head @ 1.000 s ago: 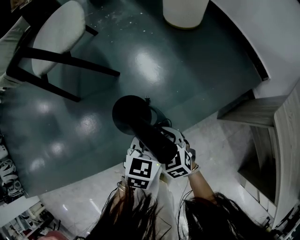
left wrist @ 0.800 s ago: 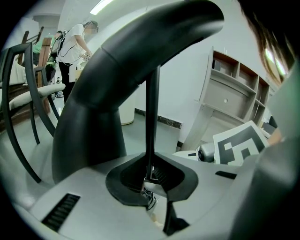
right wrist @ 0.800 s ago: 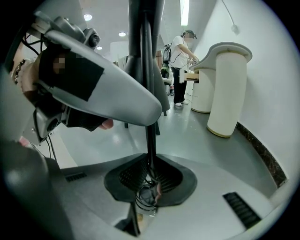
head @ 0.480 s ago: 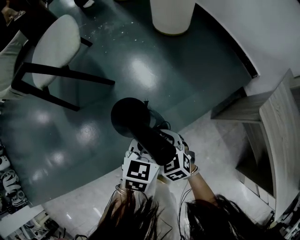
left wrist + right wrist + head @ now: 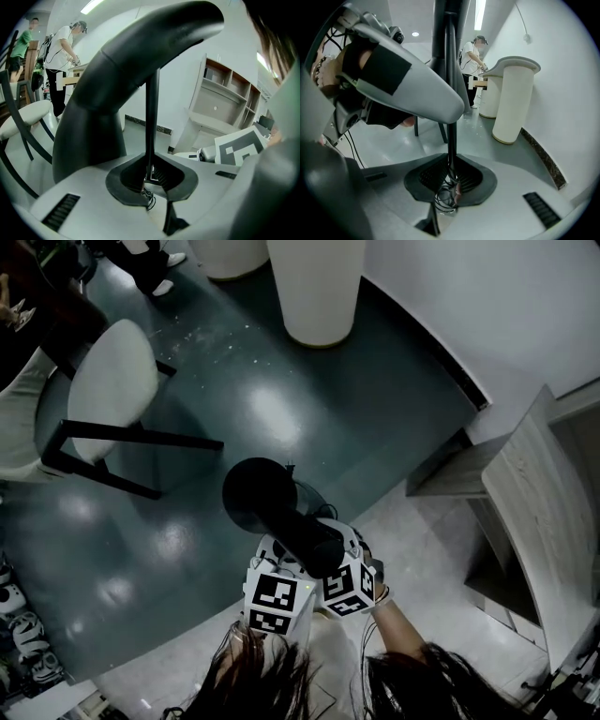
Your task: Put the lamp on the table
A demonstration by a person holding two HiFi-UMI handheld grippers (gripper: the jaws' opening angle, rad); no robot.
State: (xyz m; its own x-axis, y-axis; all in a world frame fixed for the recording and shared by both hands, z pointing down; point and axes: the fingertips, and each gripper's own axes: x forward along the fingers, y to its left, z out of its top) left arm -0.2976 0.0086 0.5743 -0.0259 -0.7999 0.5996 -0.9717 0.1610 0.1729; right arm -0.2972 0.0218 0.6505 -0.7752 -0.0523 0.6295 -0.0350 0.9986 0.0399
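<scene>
One black lamp sits at the centre of the head view, held above the floor and resting on nothing. There are two grippers, both narrowed onto its thin stem: the left gripper clamps it, and so does the right gripper, just beside it. One white-seated chair stands at upper left. There are two white pillars at the top – a tall pillar and a cropped pillar. The dark glossy floor meets pale tiles at lower right. A wooden shelf unit stands at the right edge, under a white wall.
</scene>
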